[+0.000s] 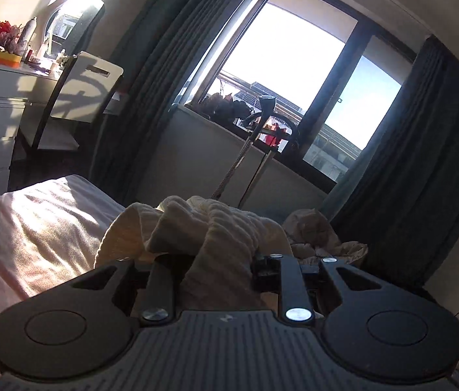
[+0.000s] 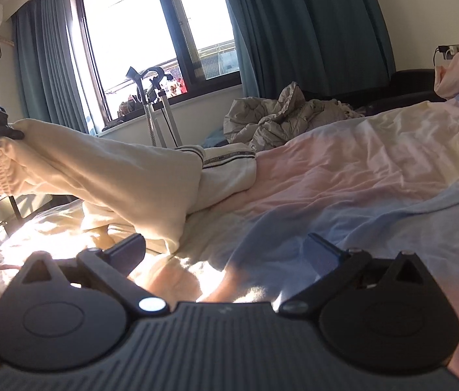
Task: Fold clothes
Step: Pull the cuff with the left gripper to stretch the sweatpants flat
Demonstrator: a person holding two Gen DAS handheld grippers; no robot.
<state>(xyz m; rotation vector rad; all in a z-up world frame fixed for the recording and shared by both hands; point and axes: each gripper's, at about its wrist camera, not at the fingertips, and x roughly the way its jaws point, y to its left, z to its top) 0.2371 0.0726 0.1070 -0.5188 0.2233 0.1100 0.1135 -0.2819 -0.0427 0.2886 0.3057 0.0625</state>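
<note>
A cream garment with a ribbed cuff and dark striped trim (image 2: 138, 176) stretches from the bed up to the left. My left gripper (image 1: 219, 260) is shut on its ribbed end (image 1: 216, 228), which bunches over the fingers; that gripper also shows at the far left of the right wrist view (image 2: 7, 133), holding the cloth off the bed. My right gripper (image 2: 226, 251) is open and empty, low over the pastel bed sheet (image 2: 343, 176), just in front of the garment's lower fold.
A crumpled grey quilted jacket (image 2: 281, 120) lies at the bed's far edge by the window. A garment steamer stand (image 2: 154, 104) is beside the bed. A pink pillow (image 2: 457, 68) is far right. A dresser and chair (image 1: 76, 97) stand left.
</note>
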